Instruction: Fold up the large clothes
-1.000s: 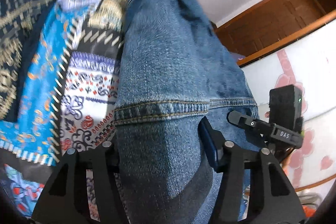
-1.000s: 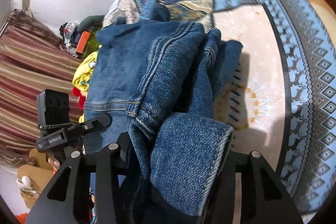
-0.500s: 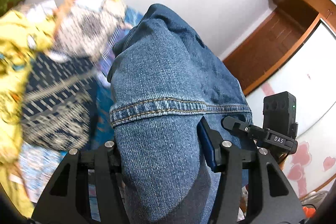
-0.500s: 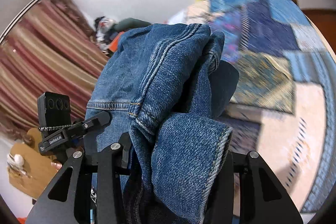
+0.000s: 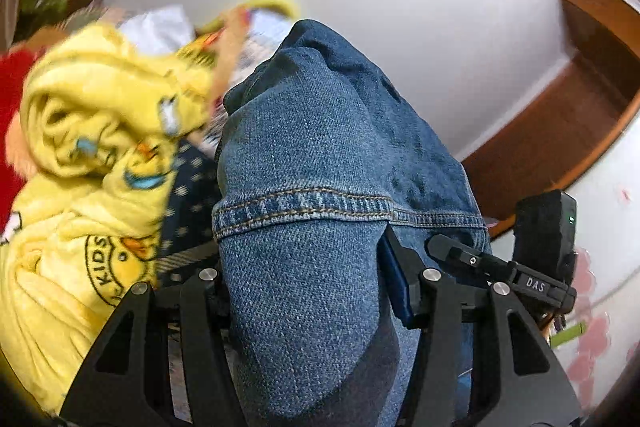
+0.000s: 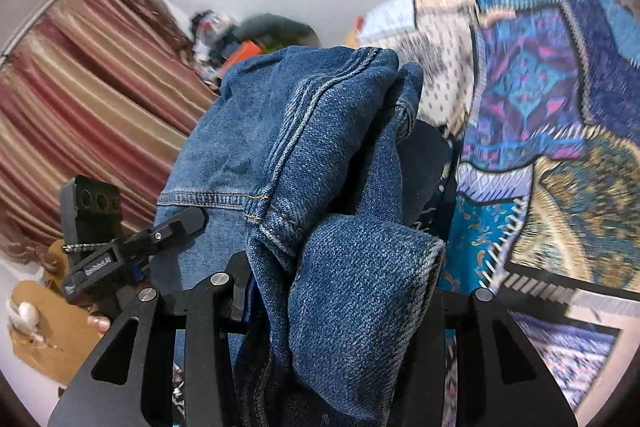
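Both grippers are clenched on the folded blue jeans (image 5: pixel 312 187): the left gripper (image 5: pixel 308 291) pinches a thick folded bundle with a stitched hem running across just ahead of its fingers, and the right gripper (image 6: pixel 340 291) clamps a bulkier wad of seams and a rolled edge of the same jeans (image 6: pixel 304 155). The denim hangs between the two, lifted clear of the patchwork bedspread (image 6: pixel 560 131), which lies off to the right of the right gripper. To the left of the left gripper sits a heap of yellow children's clothing (image 5: pixel 92 163), close beside the jeans. The likely trouble from here is the fold coming undone in the air: the layers are thick and uneven, so a loose inner layer could slip out of either grip if the two hands drift apart or swing fast. The bundle could also drag across the yellow heap and pull it along, or land crooked on top of it. Compared with a second ago, both views have swung away from the bedspread toward the wall and the clothes pile, while the grip on the jeans looks unchanged.
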Motion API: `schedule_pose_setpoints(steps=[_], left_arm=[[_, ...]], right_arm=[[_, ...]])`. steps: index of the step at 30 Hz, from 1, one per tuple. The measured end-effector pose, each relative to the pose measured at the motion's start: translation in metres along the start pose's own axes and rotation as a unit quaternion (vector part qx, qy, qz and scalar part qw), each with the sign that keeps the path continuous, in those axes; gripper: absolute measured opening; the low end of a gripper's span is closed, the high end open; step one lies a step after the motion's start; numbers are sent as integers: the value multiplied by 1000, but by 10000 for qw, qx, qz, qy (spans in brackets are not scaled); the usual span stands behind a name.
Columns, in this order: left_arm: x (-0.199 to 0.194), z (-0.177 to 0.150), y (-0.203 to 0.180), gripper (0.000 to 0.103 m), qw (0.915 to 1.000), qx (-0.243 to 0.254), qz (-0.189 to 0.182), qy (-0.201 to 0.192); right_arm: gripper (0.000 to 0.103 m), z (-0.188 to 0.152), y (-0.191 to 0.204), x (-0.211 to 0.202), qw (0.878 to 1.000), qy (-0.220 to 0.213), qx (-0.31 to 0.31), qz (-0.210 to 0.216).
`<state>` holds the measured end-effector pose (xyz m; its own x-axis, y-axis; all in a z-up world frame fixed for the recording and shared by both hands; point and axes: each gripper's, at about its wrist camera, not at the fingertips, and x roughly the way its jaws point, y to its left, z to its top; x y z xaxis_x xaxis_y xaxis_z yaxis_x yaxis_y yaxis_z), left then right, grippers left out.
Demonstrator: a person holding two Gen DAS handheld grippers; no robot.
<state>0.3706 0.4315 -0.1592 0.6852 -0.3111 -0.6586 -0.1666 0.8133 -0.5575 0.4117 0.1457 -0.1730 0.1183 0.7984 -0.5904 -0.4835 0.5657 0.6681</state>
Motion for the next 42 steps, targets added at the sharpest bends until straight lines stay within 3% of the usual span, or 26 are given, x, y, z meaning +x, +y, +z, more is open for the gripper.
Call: schedule_pose_setpoints(steps=[6, 8, 10, 12, 14, 16, 24, 30, 34, 37, 42], left_arm=[[84, -15, 70, 55, 9943, -549, 257, 878], [97, -26, 81, 66, 9933, -550, 377, 944], [94, -33, 81, 69, 9962, -397, 273, 731], [91, -38, 78, 72, 9962, -293, 444, 690], [86, -45, 67, 83, 9939, -142, 838, 698], [81, -52, 57, 86, 9905, 41, 1200, 665], [43, -110, 29, 87, 9807, 361, 1700, 894], [15, -138, 19, 86, 9759, 187, 1984, 886], [-25, -141, -15, 86, 9730, 465, 2197, 528], [-68, -139, -59, 86, 9697, 879, 2280, -52], [-149, -143, -140, 86, 9549, 1563, 2166, -1298]], right_arm=[[40, -7, -53, 80, 9959, 666, 359, -496], [42, -14, -62, 93, 9946, 780, 285, -631], [47, -20, -63, 91, 9952, 691, 35, -687], [55, -21, -57, 85, 9931, 698, -266, -903], [58, -25, -50, 77, 9903, 702, -522, -1077], [65, -30, -39, 67, 9871, 729, -672, -1257], [67, -73, -41, 29, 9861, 807, -563, -1342], [67, -86, -37, 4, 9844, 855, -369, -1496], [67, -83, -10, -36, 9879, 452, -538, -1385], [67, -77, 23, -76, 9887, -68, -804, -1263], [67, -83, 88, -152, 9784, -1158, -1415, -967]])
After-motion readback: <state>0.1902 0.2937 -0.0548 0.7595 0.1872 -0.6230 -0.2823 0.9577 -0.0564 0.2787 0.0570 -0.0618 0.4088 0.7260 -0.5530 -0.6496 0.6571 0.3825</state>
